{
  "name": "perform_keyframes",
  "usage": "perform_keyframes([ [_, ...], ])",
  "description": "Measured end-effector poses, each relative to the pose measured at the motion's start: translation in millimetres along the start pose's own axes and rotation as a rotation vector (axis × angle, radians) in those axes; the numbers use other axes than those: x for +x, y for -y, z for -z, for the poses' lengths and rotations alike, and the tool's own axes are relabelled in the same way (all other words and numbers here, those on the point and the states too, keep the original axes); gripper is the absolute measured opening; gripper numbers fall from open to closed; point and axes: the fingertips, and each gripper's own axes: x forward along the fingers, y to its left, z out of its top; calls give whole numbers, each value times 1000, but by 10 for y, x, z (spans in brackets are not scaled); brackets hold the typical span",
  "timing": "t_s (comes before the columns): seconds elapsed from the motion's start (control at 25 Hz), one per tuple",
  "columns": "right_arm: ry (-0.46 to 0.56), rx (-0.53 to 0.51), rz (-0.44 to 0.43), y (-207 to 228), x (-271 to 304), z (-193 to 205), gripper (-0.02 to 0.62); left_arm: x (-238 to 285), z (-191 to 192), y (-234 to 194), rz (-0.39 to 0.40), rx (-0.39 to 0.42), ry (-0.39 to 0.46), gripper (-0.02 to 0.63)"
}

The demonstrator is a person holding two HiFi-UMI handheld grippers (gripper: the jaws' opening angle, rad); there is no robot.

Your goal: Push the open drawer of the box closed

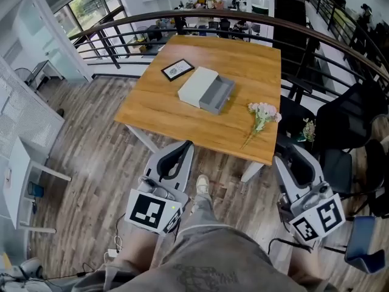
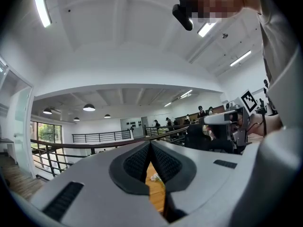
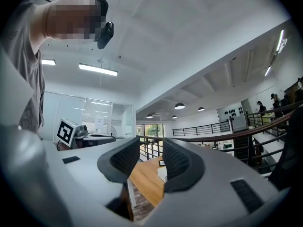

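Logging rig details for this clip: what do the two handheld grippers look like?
The left gripper and right gripper match: light grey bodies, dark ribbed pads, a cube of black-and-white square markers each, thin black cables. The person wears grey clothes.

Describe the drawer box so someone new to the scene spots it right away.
Find the wooden table in the middle of the head view. Near its centre lies a flat pale box, between a black picture frame and a sprig of flowers. It alone has a grey drawer pulled out, on the flowers' side.
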Motion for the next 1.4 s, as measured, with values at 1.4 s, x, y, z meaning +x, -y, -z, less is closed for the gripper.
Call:
perform_keyframes([
  [1.4, -723, -33, 107, 1802, 3209, 2337, 167, 2548, 2094, -2220, 232, -133, -398, 16],
])
